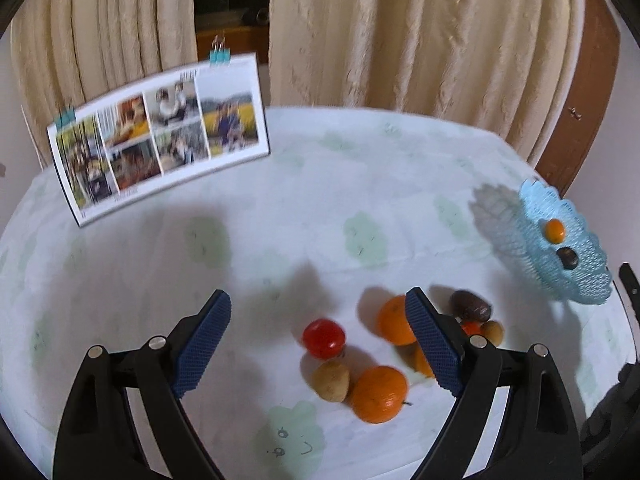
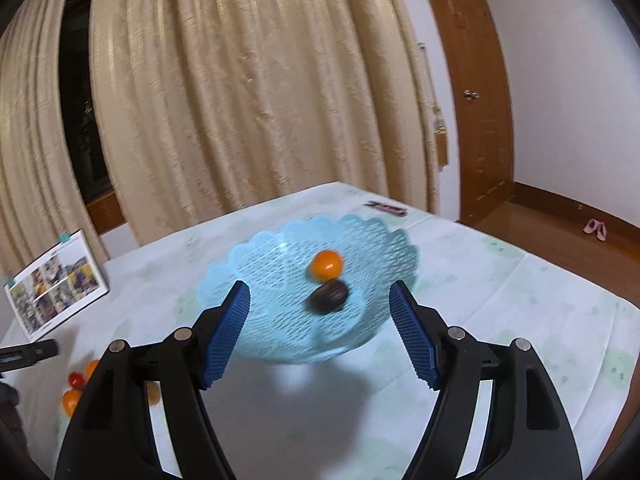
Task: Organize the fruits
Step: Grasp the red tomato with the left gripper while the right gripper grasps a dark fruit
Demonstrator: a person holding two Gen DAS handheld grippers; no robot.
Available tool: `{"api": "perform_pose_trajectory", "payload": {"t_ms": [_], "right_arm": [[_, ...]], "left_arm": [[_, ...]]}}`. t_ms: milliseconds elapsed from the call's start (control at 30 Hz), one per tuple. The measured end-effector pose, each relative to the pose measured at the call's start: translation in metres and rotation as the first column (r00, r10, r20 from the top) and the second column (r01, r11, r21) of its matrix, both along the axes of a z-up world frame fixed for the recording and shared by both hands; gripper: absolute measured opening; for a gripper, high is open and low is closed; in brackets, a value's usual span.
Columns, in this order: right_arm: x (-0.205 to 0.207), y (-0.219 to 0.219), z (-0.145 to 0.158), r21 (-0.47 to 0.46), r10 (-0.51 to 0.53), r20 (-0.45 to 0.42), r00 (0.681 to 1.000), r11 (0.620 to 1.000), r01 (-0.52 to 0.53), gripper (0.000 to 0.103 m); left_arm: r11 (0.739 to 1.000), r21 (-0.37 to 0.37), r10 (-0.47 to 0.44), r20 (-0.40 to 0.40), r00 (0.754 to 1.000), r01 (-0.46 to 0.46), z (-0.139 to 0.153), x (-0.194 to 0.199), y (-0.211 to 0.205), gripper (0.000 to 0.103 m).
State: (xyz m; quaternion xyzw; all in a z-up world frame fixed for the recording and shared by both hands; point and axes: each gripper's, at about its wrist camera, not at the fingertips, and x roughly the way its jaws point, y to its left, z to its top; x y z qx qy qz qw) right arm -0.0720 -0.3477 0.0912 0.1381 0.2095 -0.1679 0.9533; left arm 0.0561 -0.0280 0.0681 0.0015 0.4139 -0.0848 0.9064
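Basket [image 2: 256, 264] holds two fruits; both grippers' fingers [image 1: 204, 344] spread.

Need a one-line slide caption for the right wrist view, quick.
Open right gripper faces the blue mesh basket, which holds a small orange fruit and a dark brown fruit.

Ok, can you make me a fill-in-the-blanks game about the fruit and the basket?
1. The basket is coloured ____.
2. The basket holds ____ fruits.
3. The tomato on the table is coloured ____.
4. Both the left gripper and the right gripper are ____.

Missing words: blue; two; red; open
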Motion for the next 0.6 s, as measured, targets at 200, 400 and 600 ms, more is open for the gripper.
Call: {"api": "perform_pose_trajectory", "payload": {"t_ms": [200, 400, 600], "right_arm": [[0.002, 0.025, -0.001, 0.026, 0.102, -0.028, 0.994, 0.995, -0.101, 0.074], [0.009, 0.052, -0.003, 0.05, 0.204, -0.061, 0.977, 0.978, -0.201, 0.074], [0.019, 0.077, -0.006, 0.074, 0.305, -0.086, 0.949, 0.951, -0.299, 0.074]], "left_arm": [[1.0, 0.003, 0.0, -0.062, 0.998, 0.001, -0.021, 0.009, 0.0, 0.074], [1.0, 0.009, -0.005, -0.109, 0.994, 0.006, -0.041, 0.015, 0.001, 0.059], [1.0, 0.006, -0.008, -0.116, 0.993, 0.009, -0.048, 0.017, 0.001, 0.05]]}}
